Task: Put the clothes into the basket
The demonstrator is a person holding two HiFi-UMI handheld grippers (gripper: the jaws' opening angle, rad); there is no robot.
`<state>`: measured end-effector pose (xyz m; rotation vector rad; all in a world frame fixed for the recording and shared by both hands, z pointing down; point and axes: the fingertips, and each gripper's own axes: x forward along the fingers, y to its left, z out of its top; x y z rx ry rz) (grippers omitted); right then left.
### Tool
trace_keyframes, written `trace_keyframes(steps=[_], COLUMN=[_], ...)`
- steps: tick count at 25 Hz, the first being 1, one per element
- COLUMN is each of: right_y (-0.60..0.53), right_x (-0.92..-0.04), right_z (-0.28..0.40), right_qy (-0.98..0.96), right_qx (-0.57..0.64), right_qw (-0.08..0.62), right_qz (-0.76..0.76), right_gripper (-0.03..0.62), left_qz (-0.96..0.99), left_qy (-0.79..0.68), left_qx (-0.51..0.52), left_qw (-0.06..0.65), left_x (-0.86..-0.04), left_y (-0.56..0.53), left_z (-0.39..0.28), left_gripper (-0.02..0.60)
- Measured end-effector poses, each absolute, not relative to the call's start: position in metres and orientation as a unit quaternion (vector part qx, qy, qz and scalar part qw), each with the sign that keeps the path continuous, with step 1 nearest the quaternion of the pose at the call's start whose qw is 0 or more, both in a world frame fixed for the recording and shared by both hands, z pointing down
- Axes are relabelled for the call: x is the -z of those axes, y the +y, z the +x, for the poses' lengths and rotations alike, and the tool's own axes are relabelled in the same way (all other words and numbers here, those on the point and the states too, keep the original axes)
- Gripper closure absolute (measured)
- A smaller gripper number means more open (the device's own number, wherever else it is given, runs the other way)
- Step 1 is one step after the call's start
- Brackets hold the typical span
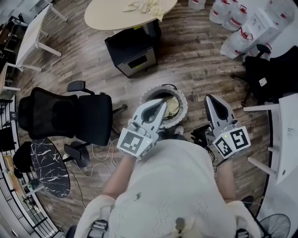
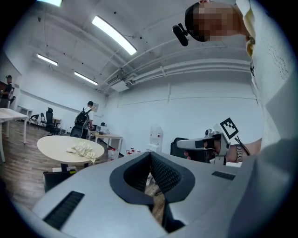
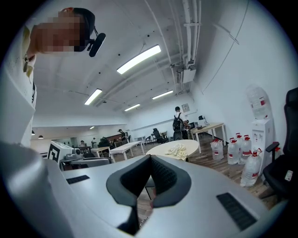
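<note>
Left tool and right tool hover closed near the basket.

Basket: round, white, with a perforated wall, standing upright on the wood floor at centre frame in the head view. Its lower left part is hidden.

Contents: a pale yellow garment, crumpled, lying inside toward the right wall.

Remaining clothes: a cream crumpled heap on the oval beige table at top centre, well apart from the basket. The same clothes appear mid-left in the left gripper view and at centre in the right gripper view.
</note>
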<state>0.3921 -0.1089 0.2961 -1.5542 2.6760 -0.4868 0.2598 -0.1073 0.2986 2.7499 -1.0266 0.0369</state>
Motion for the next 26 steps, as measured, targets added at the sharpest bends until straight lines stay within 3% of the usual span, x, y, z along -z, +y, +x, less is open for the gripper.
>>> trace_keyframes(steps=[26], right_y=[-0.150], right_x=[-0.318], right_z=[0.364], right_qy=[0.851], right_qx=[0.161], right_qw=[-0.011], right_qz=[-0.499], right_gripper=[0.588], left_qz=[0.930], left_qy=[-0.346], left_qx=[-0.022], left_qw=[0.122], left_x=[-0.333], left_y=[-0.149], left_z=[0.227], left_gripper=[0.561])
